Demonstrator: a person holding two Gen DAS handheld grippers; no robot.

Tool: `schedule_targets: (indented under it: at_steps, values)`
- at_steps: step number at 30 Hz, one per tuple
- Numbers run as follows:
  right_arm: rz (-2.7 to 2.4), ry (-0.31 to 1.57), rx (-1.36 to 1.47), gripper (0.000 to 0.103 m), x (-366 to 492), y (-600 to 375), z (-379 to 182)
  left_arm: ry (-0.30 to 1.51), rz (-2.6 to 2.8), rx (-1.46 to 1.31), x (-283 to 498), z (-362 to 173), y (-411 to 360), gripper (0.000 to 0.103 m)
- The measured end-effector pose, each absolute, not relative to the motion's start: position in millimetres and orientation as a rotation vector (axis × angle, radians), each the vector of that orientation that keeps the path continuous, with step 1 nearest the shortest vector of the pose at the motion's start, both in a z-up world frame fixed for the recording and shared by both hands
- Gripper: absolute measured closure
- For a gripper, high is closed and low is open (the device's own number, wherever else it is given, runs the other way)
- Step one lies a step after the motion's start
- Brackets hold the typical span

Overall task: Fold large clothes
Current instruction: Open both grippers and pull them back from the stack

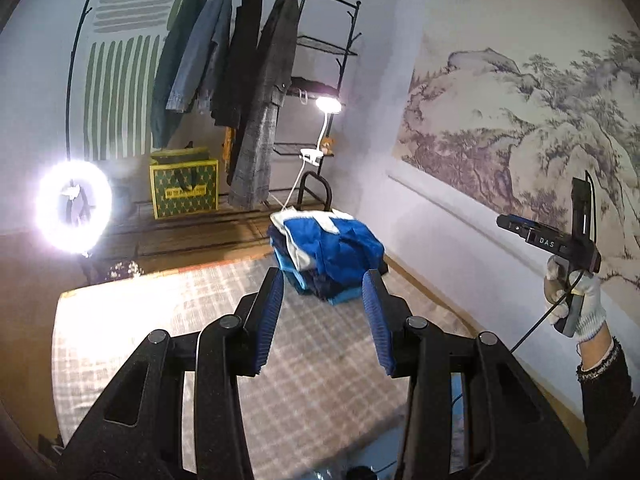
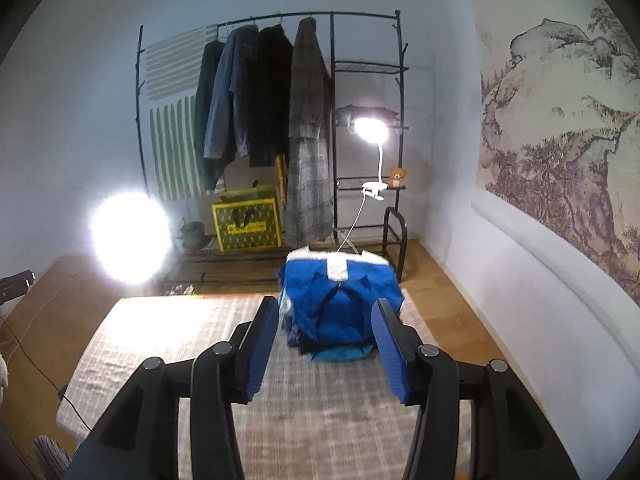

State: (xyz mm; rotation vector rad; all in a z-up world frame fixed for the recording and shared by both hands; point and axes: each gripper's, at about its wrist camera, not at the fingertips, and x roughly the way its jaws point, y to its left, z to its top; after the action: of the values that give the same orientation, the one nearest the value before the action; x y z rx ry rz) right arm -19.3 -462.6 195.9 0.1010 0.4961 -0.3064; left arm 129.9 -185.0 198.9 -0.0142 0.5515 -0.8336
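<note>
While a ring light [image 1: 74, 208] glares at left, the left gripper [image 1: 324, 292] and right gripper [image 2: 326, 320] hover part-open and empty over checked woven bedding [image 2: 200, 344]; soft folded clothes [image 2: 340, 300] stack squarely at its far edge.

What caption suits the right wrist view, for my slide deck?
Open right claw hovers empty before a stack of folded clothes on the checked cloth.

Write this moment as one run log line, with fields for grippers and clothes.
left gripper: open, empty | right gripper: open, empty | folded clothes: stacked on plaid cloth
</note>
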Motion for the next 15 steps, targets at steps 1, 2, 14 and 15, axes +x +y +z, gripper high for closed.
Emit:
schedule_targets:
  at_steps: [1,2,14,15]
  values:
    - [-0.309,0.5,0.102,0.049,-25,-458,193,0.554,-0.835,-0.011,125,196,-184,0.061]
    - [-0.309,0.503,0.103,0.048,-30,-453,189,0.558,-0.834,-0.004,117,190,-184,0.061]
    - [-0.384,0.491,0.081,0.024,-60,-398,143,0.552,-0.84,0.09,72,134,-191,0.036]
    - [-0.389,0.491,0.075,0.021,-59,-396,140,0.547,-0.841,0.093,73,133,-192,0.03]
